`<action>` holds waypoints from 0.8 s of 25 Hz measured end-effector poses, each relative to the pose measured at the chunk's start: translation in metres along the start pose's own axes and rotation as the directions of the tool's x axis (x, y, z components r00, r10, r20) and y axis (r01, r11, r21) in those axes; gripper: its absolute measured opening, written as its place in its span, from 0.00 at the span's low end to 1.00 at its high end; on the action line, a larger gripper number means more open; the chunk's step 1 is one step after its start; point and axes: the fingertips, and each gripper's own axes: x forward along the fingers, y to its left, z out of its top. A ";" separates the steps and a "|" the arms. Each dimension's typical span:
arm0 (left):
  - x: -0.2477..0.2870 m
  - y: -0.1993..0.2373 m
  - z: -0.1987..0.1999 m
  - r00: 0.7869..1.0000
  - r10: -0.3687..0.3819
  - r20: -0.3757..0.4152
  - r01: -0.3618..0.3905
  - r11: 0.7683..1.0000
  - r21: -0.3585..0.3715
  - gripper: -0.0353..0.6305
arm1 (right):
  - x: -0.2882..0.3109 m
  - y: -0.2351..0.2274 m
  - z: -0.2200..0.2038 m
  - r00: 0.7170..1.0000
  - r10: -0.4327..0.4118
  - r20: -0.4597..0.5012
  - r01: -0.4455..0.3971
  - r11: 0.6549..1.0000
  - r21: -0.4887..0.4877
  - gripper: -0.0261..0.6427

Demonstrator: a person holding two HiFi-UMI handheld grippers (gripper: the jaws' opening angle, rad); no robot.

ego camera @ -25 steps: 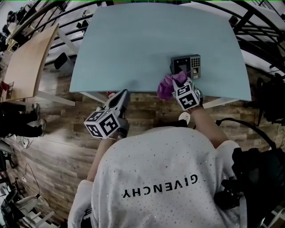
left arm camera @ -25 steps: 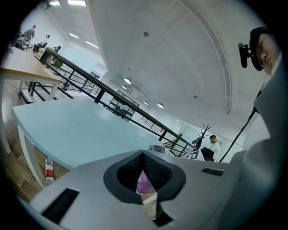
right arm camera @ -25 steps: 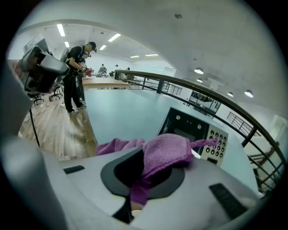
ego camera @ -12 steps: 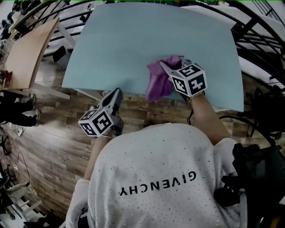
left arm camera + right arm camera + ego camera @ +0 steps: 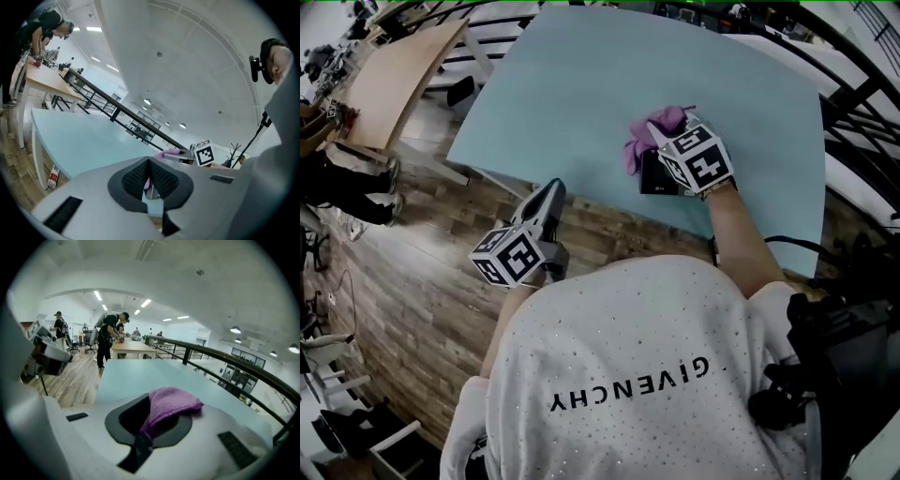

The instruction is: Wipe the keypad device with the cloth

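Note:
In the head view my right gripper (image 5: pixel 660 131) is shut on a purple cloth (image 5: pixel 641 148), low over the near right part of the light blue table (image 5: pixel 581 84). The dark keypad device (image 5: pixel 656 181) lies right under the gripper, and only its near left corner shows. The cloth hangs over its far left side. In the right gripper view the cloth (image 5: pixel 171 404) is pinched between the jaws of the right gripper (image 5: pixel 147 427). My left gripper (image 5: pixel 549 195) hangs shut and empty off the table's near edge. In its own view the left gripper (image 5: pixel 149 180) looks across to the cloth (image 5: pixel 168 153).
A wooden table (image 5: pixel 394 75) stands far left with a person (image 5: pixel 323 178) beside it. A black railing (image 5: pixel 862 94) runs along the right and dark gear (image 5: pixel 834 366) sits at lower right. A small red and white bottle (image 5: pixel 53 176) stands on the floor under the table.
My right gripper has carried the cloth forward from the table's near edge over the keypad device, which now lies mostly hidden beneath it. The left gripper has stayed by the table edge.

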 end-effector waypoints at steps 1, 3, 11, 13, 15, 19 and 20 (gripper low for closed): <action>-0.001 -0.002 -0.003 1.000 0.009 0.005 -0.009 1.000 -0.002 0.05 | 0.007 0.001 -0.019 0.999 -0.008 -0.052 0.007 1.000 -0.014 0.07; -0.003 -0.005 -0.007 1.000 0.019 0.011 -0.019 1.000 -0.008 0.05 | 0.014 0.002 -0.048 0.991 -0.026 -0.134 0.018 0.998 -0.063 0.07; 0.016 -0.022 -0.028 0.999 0.043 0.002 -0.043 0.998 -0.041 0.05 | -0.007 -0.039 -0.081 0.990 -0.074 -0.124 0.067 0.996 -0.064 0.07; 0.023 -0.027 -0.036 0.999 0.045 -0.007 -0.045 0.998 -0.033 0.05 | -0.012 -0.048 -0.091 0.992 -0.076 -0.103 0.076 0.997 -0.011 0.07; 0.031 -0.032 -0.043 0.999 0.045 -0.012 -0.045 0.999 -0.025 0.05 | -0.017 -0.057 -0.100 0.993 -0.075 -0.088 0.078 0.996 0.032 0.07; 0.040 -0.042 -0.049 0.998 0.058 -0.004 -0.058 0.998 -0.036 0.05 | -0.025 -0.068 -0.108 0.996 -0.058 -0.064 0.063 0.995 0.076 0.07; 0.041 -0.044 -0.050 0.998 0.063 -0.004 -0.064 0.997 -0.036 0.05 | -0.027 -0.070 -0.110 0.997 -0.047 -0.064 0.052 0.995 0.088 0.07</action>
